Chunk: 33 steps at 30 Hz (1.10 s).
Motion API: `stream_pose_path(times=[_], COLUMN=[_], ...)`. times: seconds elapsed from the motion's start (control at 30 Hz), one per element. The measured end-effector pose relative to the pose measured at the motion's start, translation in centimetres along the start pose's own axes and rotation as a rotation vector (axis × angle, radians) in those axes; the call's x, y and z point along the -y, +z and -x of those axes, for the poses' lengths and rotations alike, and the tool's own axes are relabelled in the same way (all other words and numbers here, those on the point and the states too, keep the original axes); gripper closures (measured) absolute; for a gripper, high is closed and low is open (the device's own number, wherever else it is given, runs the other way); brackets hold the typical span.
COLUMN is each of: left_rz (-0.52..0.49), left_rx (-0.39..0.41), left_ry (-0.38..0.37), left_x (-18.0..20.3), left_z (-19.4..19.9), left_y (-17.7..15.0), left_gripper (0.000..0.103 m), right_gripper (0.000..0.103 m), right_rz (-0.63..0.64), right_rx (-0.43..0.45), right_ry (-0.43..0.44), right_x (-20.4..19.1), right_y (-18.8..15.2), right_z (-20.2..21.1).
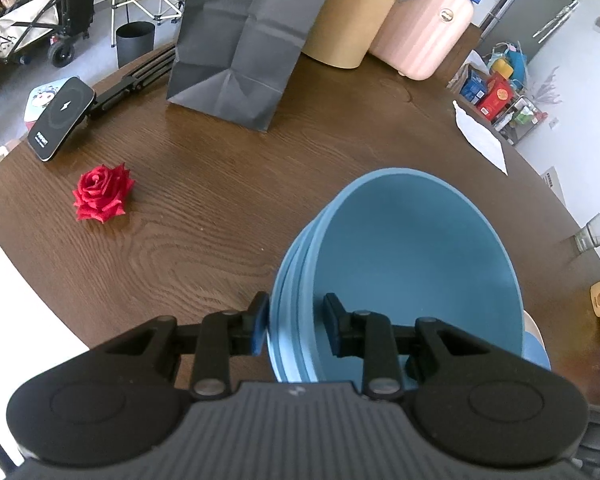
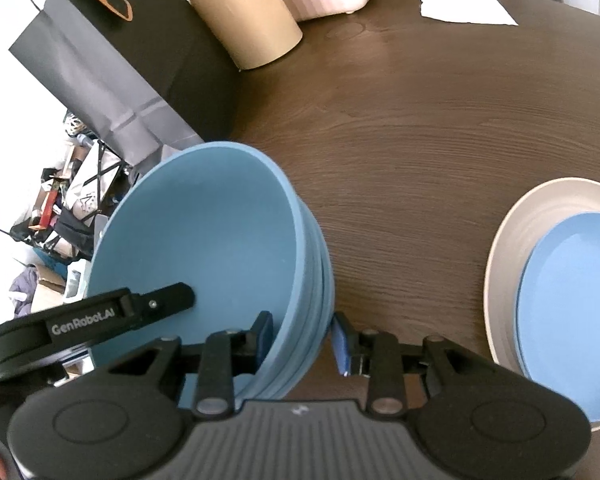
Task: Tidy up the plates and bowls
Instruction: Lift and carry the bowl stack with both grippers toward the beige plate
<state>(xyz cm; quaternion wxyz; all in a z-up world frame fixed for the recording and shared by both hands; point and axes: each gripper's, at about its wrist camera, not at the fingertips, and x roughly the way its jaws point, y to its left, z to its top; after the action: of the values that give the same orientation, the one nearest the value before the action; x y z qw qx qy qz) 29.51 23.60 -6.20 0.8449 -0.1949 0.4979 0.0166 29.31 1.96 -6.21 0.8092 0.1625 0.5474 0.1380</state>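
We see a stack of blue bowls [image 1: 412, 264] gripped from both sides. The left gripper [image 1: 296, 324] is narrowed onto the stack's left wall, one pad outside, one inside. The right gripper [image 2: 304, 340] straddles the right wall the same way, its inner pad against the bowl; its outer pad looks just shy of the rims, contact hard to call.

The bowls sit right at both grippers, tilted, mouth facing away from us, seemingly lifted off the table [image 1: 180, 208] — the base is hidden, so we can't confirm.

The key relation: the plates [image 2: 572, 296] — a blue one on a beige one — lie at the table's near right edge, off to the right of the bowls, so the right gripper is nearer. Their right side is cut off by the frame.

How many bowls are nested is hard to count; the rims blur together.
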Motion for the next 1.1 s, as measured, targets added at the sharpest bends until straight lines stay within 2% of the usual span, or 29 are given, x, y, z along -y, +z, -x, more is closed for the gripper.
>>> stream_pose_path(times=[0.77, 1.1], left_rz=[-0.020, -0.038], left_rx=[0.027, 0.037], left_ry=[-0.022, -0.022], left_x=[3.9, 6.1], left_z=[2.2, 2.7], left_y=[-2.9, -4.3], left_gripper=[0.073, 0.073], right_gripper=[0.072, 0.075], right_rz=[-0.032, -0.052], right_rx=[0.061, 0.083], right_ry=[-0.002, -0.012], right_x=[3.4, 5.2], right_y=[-1.7, -2.5], right_z=[4.3, 6.0])
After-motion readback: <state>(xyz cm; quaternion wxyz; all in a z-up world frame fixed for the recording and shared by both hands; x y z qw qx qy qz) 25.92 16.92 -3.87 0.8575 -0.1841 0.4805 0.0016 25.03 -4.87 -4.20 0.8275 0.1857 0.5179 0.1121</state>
